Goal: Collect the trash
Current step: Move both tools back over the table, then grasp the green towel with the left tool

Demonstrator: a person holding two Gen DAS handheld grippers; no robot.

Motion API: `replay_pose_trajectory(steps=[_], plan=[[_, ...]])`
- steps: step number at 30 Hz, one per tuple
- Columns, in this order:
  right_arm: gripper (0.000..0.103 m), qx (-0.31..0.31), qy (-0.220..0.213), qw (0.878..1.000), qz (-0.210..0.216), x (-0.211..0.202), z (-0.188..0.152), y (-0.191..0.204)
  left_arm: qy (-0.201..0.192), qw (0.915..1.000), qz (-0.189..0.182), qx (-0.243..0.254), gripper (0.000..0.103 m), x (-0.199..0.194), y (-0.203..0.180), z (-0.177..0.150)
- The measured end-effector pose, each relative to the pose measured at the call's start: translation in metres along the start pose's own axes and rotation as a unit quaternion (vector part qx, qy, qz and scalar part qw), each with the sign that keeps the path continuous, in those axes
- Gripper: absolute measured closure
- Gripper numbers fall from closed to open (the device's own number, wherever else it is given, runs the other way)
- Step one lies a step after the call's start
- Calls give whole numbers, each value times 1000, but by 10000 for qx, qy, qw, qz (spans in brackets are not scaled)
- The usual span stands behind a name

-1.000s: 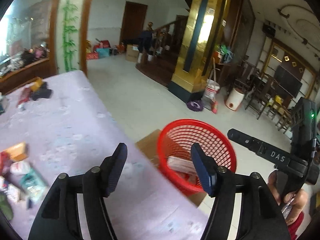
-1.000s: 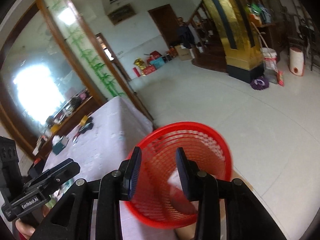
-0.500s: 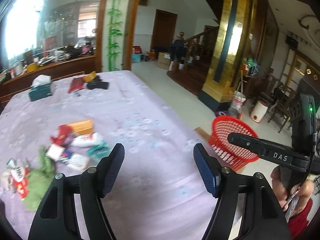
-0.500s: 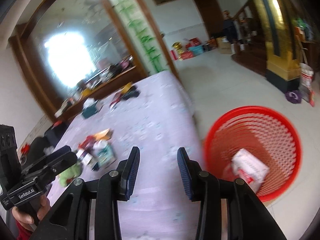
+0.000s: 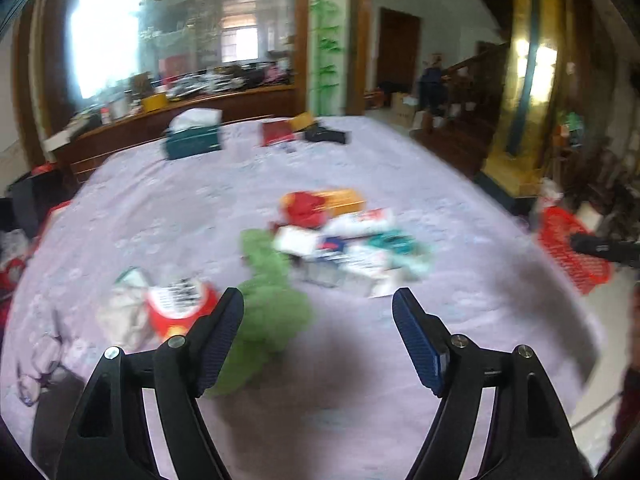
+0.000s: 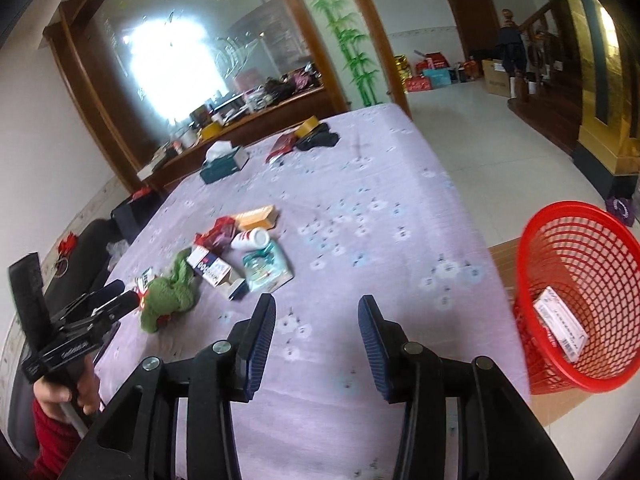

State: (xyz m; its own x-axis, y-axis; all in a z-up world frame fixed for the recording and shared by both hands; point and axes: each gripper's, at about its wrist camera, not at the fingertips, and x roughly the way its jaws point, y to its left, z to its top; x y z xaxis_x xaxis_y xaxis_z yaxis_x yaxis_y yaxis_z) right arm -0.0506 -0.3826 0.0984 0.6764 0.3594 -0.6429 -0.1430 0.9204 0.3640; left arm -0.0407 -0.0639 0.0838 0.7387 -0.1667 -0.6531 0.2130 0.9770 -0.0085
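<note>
Left wrist: blurred trash pile (image 5: pixel 344 240) mid-table – red, white, teal wrappers; left gripper (image 5: pixel 318 338) empty, jaws just widening. Right wrist: same heap, red mesh basket (image 6: pixel 576 304) off the edge; right gripper (image 6: pixel 316 336) empty, jaws parting.

Tablecloth (image 6: pixel 360 200): matt lilac cloth, flower print, under both claws.
Basket (image 6: pixel 576 288): glossy red plastic mesh, right of the right claw.
Carton (image 6: pixel 560 320) in basket: smooth white card.
Rag (image 6: pixel 168 292): fuzzy green cloth, left of and beyond the right claw.
Floor (image 6: pixel 480 140): glossy pale tile.
Finger pads (image 6: pixel 372 336): ribbed blue.
</note>
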Motion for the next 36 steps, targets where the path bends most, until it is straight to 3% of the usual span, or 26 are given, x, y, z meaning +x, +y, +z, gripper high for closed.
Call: replay_pose_trajectory(steps=[6,10,12,14,16,21,31,36], plan=[[56,-199,194,9996,69,14,0,19,341,9993,-100,-87,28,36,18,-5],[56,-327,323,9989,80,24,-1,30,448,9990,43,46,28,52,11,-3],[56,-354,403,9985,107,29,1,34,569,9981,236,-9,28,63,14,-3],[56,-368,477,9981,137,34,2,38,662,9975,199,-142,28,73,18,-4],[56,-446,546,9974,121,43,5,43,680,9973,245,-163,35,78,19,-5],[56,-623,755,9952,41,72,15,55,485,9978,169,-415,48,69,25,-7],[54,-1386,1320,9796,-607,160,22,74,34,9972,-302,-685,48,23,20,-18],[54,-1705,1399,9726,-730,180,22,81,-6,9965,-499,-671,48,17,16,-20]])
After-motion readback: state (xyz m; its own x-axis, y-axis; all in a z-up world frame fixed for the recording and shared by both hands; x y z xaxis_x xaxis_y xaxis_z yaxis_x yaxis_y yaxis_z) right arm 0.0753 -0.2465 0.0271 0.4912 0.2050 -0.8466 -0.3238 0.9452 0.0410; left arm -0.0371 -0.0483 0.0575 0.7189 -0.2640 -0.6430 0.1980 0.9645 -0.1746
